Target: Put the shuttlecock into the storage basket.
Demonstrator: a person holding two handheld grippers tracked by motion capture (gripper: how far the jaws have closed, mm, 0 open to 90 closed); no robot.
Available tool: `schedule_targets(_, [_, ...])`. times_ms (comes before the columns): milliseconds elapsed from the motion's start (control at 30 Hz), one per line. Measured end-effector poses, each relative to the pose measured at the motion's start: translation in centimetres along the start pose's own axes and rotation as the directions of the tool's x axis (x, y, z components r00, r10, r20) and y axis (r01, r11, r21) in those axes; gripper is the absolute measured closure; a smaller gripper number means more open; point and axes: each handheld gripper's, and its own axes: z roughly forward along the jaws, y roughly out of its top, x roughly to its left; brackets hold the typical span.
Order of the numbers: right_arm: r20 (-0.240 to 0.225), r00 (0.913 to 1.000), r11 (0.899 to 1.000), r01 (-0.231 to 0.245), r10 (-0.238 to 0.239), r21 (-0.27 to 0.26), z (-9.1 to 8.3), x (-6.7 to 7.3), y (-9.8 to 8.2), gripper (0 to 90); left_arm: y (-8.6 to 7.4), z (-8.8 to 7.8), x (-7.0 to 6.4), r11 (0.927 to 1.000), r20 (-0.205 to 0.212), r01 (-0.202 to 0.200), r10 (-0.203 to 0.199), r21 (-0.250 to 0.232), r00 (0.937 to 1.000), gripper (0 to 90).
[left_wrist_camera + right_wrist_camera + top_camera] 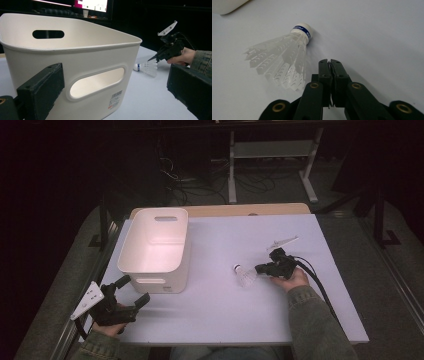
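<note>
Two grippers were seen at the table, each held in a hand. The right gripper point(329, 62) was found with its jaws pressed flat together just beside the shuttlecock point(284, 60), nothing caught between them; whether a feather edge was brushed could not be told. The left gripper point(112, 82) was held with its jaws spread wide apart at the near wall of the bin point(75, 60), one pad close against that wall and nothing clamped.

The shuttlecock point(245, 276) was lying on its side on the table point(220, 315), right of the bin point(156, 247) and apart from it, cork end pointed away from the right gripper point(262, 268).

The step in hand was judged to be the pick-up of the shuttlecock. It would be done best if the jaws were reopened and closed around the firm cork or the base of the skirt, since the feathers would likely be crushed or allowed to slip.

The skirt was seen as thin, translucent white vanes flared into a cone, the cork rounded with a blue band. The bin was of smooth, matte white plastic, with rounded corners and slot handles; the table was pale and plain.
</note>
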Motion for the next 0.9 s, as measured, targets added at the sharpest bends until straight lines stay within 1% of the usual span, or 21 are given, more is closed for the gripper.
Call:
schedule_targets(100, [-0.009,0.9999,1.0,-0.005,0.005,0.007,0.1,0.2,0.1,88.4,0.0,0.0,0.0,1.0,-0.001,0.0,0.0,0.0,1.0,0.8])
schedule_targets(133, [-0.017,0.9998,1.0,0.006,-0.006,0.007,0.1,0.3,0.1,88.5,0.0,0.0,0.0,1.0,0.0,0.0,0.0,0.0,1.0,0.8])
schedule_targets(167, [-0.017,0.9998,1.0,0.006,-0.006,0.007,0.1,0.3,0.1,88.5,0.0,0.0,0.0,1.0,0.0,0.0,0.0,0.0,1.0,0.8])
schedule_targets(233, [-0.038,0.9992,1.0,0.008,-0.008,0.017,0.3,0.6,0.1,88.5,0.0,0.0,0.0,1.0,0.0,-0.001,0.001,0.001,1.0,0.8])
schedule_targets(267, [-0.038,0.9992,1.0,0.008,-0.008,0.017,0.3,0.6,0.1,88.5,0.0,0.0,0.0,1.0,0.0,-0.001,0.001,0.001,1.0,0.8])
schedule_targets(333, [-0.053,0.9986,0.999,0.01,-0.008,0.037,0.5,1.0,0.1,88.6,0.0,0.0,0.0,1.0,0.0,-0.001,0.001,0.002,1.0,0.8])
schedule_targets(367, [-0.057,0.9981,0.999,0.024,-0.022,0.035,0.6,1.0,0.2,88.6,0.0,0.0,0.0,1.0,0.0,-0.001,0.001,0.002,1.0,0.8])
schedule_targets(467, [-0.068,0.9974,0.999,0.024,-0.022,0.04,0.8,1.3,0.3,88.6,0.0,0.0,0.0,1.0,0.0,0.0,0.0,0.0,1.0,0.8])
schedule_targets(500, [-0.077,0.9965,0.998,0.036,-0.033,0.042,0.9,1.6,0.5,88.6,0.0,0.0,0.0,1.0,0.001,0.0,0.0,0.002,1.0,0.8])
schedule_targets(533, [-0.077,0.9965,0.998,0.036,-0.033,0.042,0.9,1.6,0.5,88.6,0.0,0.0,0.0,1.0,0.001,0.0,0.0,0.002,1.0,0.8])
schedule_targets(567, [-0.091,0.995,0.998,0.047,-0.043,0.045,1.1,2.0,0.6,88.6,0.0,0.0,0.0,1.0,0.001,0.001,-0.001,0.002,1.0,0.8])
schedule_targets(600, [-0.091,0.995,0.998,0.047,-0.043,0.045,1.1,2.0,0.6,88.6,0.0,0.0,0.0,1.0,0.001,0.001,-0.001,0.002,1.0,0.8])
schedule_targets(633, [-0.1,0.9938,0.997,0.053,-0.048,0.051,1.2,2.4,0.8,88.6,0.0,0.0,0.0,1.0,0.002,0.0,0.0,0.002,1.0,0.8])
schedule_targets(667, [-0.103,0.9928,0.997,0.067,-0.062,0.049,1.4,2.5,0.8,88.6,0.0,0.0,0.0,1.0,0.003,0.001,-0.001,0.001,1.0,0.8])
schedule_targets(700, [-0.113,0.9919,0.997,0.065,-0.059,0.05,1.5,2.7,0.9,88.6,0.0,0.0,0.0,1.0,0.003,0.001,-0.001,0.001,1.0,0.8])
schedule_targets(733, [-0.113,0.9919,0.997,0.065,-0.059,0.05,1.5,2.7,0.9,88.6,0.0,0.0,0.0,1.0,0.003,0.001,-0.001,0.001,1.0,0.8])
schedule_targets(767, [-0.117,0.9904,0.995,0.08,-0.073,0.052,1.7,2.9,1.0,88.6,0.0,0.0,0.0,1.0,0.003,0.0,0.0,0.001,1.0,0.8])
schedule_targets(800, [-0.123,0.9896,0.995,0.082,-0.075,0.055,1.7,3.1,1.0,88.6,0.0,0.0,0.0,1.0,0.003,0.0,0.0,0.001,1.0,0.8])
schedule_targets(867, [-0.119,0.9905,0.995,0.076,-0.069,0.059,1.8,3.3,1.1,88.6,0.0,0.0,0.0,1.0,0.003,0.001,-0.001,-0.001,1.0,0.8])
schedule_targets(900, [-0.127,0.9886,0.995,0.089,-0.081,0.054,1.9,3.4,1.2,88.6,0.0,0.0,0.0,1.0,0.003,0.002,-0.002,-0.001,1.0,0.8])
